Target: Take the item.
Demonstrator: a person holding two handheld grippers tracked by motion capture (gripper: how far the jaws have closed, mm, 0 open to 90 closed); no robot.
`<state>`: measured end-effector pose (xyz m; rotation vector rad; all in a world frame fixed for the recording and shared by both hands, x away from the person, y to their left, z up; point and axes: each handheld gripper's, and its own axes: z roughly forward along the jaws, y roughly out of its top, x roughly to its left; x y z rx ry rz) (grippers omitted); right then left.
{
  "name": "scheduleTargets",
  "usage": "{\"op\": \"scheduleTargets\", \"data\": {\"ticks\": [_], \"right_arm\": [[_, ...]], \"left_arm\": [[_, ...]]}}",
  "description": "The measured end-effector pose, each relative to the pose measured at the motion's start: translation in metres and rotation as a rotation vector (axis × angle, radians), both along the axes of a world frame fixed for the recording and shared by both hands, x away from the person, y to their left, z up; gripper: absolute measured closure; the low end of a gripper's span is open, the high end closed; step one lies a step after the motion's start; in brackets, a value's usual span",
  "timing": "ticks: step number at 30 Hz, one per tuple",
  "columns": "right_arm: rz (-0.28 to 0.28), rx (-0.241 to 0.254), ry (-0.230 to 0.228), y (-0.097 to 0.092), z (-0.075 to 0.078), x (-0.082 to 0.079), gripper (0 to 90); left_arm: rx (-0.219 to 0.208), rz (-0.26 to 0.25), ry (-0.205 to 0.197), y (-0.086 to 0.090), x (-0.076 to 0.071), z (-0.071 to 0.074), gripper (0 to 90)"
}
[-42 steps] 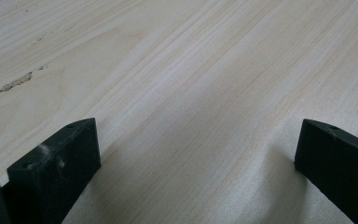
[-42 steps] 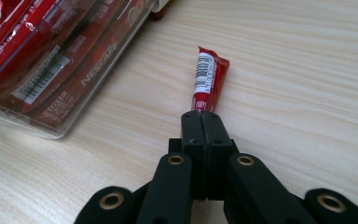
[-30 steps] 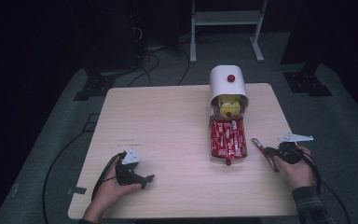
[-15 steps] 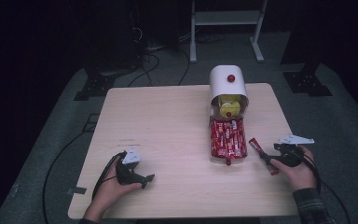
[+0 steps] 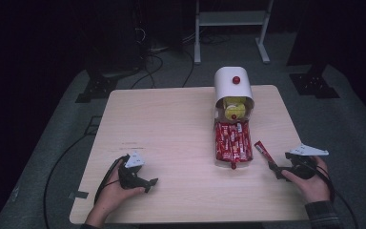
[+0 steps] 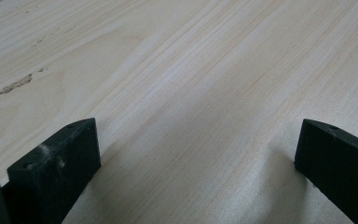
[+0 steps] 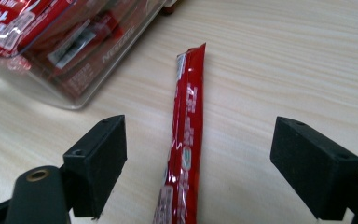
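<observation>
1. The table is carrying a white domed dispenser at its far right; a clear tray of red stick packets is extending from the dispenser toward the person.
2. One red stick packet is lying flat on the table just right of the tray, apart from it.
3. The right hand-held gripper is sitting at the packet's near end. Its jaws have just been opening and are now standing released, with the packet lying between them untouched by either pad.
4. The left hand-held gripper is resting at the near left of the table, released, with bare wood between its jaws.
5. Judgement: the packet is being set down outside the tray, and that step appears complete. The next move is likely calling for the right hand-held gripper to back off without dragging the packet.
</observation>
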<state>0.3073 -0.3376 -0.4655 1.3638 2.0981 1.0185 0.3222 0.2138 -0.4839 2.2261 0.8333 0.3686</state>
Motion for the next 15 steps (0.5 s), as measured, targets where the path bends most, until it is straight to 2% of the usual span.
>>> {"op": "scheduleTargets", "data": {"ticks": [10, 15], "right_arm": [[-0.007, -0.009, -0.006, -0.004, -0.003, -0.018, 16.8], [-0.002, -0.009, 0.015, -0.006, -0.007, -0.026, 16.0]], "left_arm": [[-0.001, -0.001, 0.001, 0.0, 0.0, 0.0, 0.0], [0.0, -0.002, 0.0, 0.0, -0.001, 0.0, 0.0]]}}
